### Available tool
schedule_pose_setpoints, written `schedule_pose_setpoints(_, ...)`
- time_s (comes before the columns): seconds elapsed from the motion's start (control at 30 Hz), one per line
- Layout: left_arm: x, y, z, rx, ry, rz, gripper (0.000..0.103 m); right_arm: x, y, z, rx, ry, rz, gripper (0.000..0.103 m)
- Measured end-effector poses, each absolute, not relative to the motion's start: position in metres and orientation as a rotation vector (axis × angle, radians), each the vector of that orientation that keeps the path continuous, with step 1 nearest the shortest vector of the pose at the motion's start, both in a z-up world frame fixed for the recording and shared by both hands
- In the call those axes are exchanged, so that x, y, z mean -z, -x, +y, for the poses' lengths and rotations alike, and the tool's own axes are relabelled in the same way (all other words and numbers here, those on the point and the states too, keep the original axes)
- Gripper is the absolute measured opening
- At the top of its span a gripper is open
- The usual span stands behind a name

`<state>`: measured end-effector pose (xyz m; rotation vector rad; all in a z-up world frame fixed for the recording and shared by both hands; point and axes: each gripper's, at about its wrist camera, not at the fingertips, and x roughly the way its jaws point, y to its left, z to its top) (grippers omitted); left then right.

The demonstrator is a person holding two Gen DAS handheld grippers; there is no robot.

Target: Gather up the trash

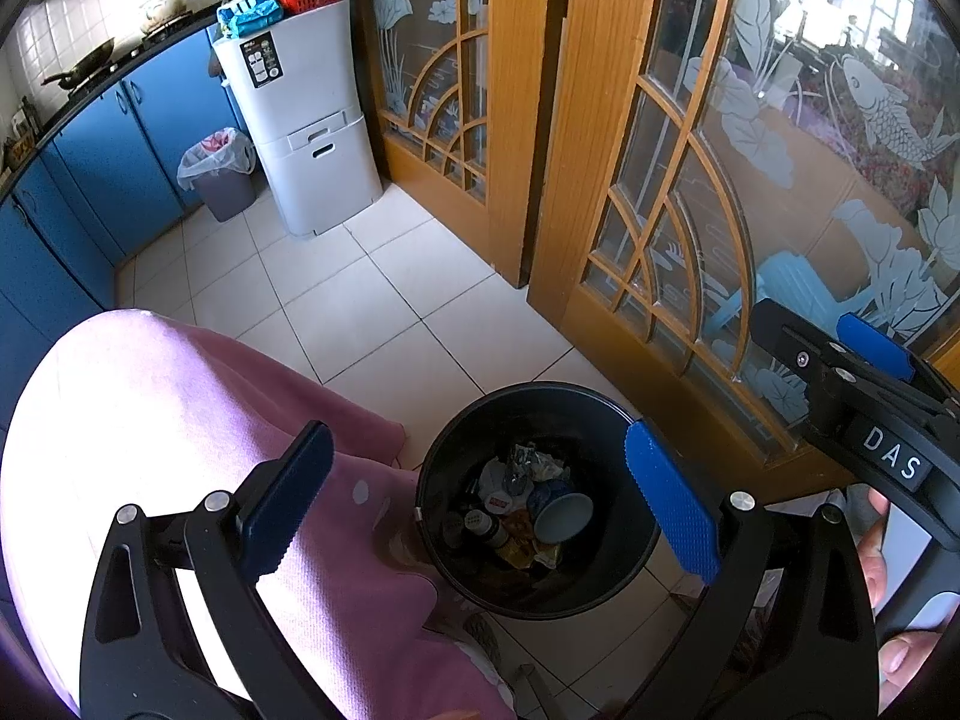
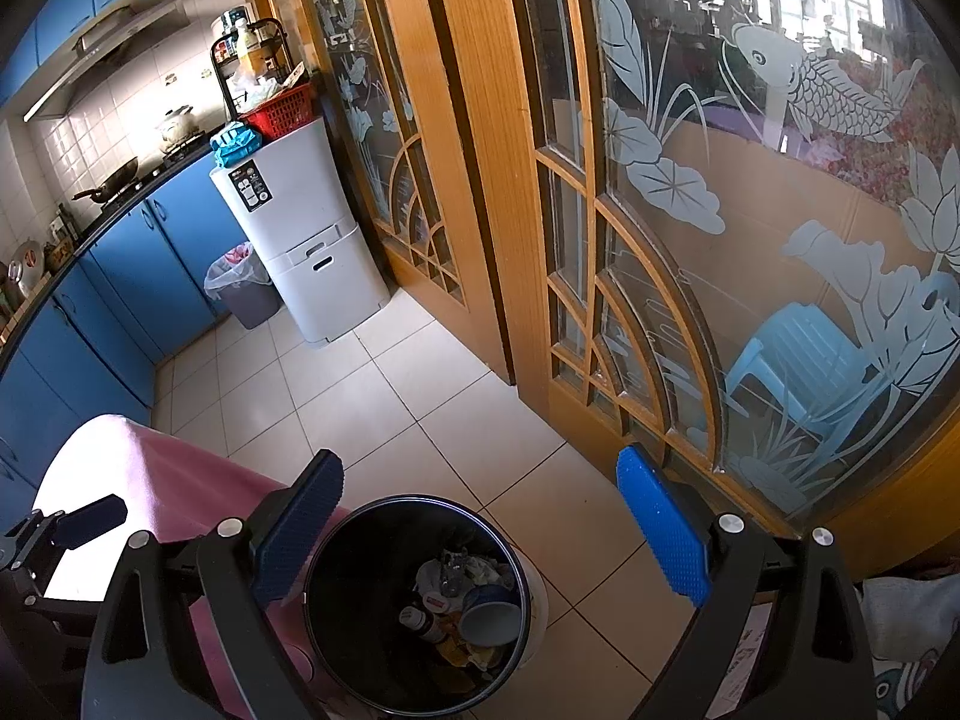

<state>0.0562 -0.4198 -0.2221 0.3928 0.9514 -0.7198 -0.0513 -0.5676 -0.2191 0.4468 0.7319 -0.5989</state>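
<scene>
A round black trash bin [image 1: 456, 450] [image 2: 342, 600] stands on the tiled floor beside a table draped in a pink cloth [image 1: 150, 420] [image 2: 150, 480]. Inside lie a pale blue cup [image 1: 564, 516] [image 2: 492, 615], a small bottle [image 1: 480, 525] [image 2: 420, 621], crumpled wrappers and paper. My left gripper [image 1: 480, 501] hovers above the bin, open and empty. My right gripper [image 2: 480, 531] hangs open and empty over the same bin. In the left wrist view the right gripper [image 1: 852, 360] shows at the right edge, with a hand on its handle.
Wooden doors with etched glass [image 1: 720, 180] [image 2: 720, 240] run along the right. A white cabinet [image 1: 306, 120] [image 2: 300, 240] and a grey lined waste bin [image 1: 219, 174] [image 2: 243, 285] stand at the far end by blue kitchen cupboards [image 1: 90, 180]. Bare tiled floor [image 1: 372, 300] lies between.
</scene>
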Motion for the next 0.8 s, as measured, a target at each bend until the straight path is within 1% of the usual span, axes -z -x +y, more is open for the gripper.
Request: schedule_pose_setpoints(0.8, 0.2242, -0.0575, -0.4188, 0.705, -0.398, 0.943, 0.097, 0.2190, 0.0489, -0.5669, 0.593, -0.445, 0.731, 0.090)
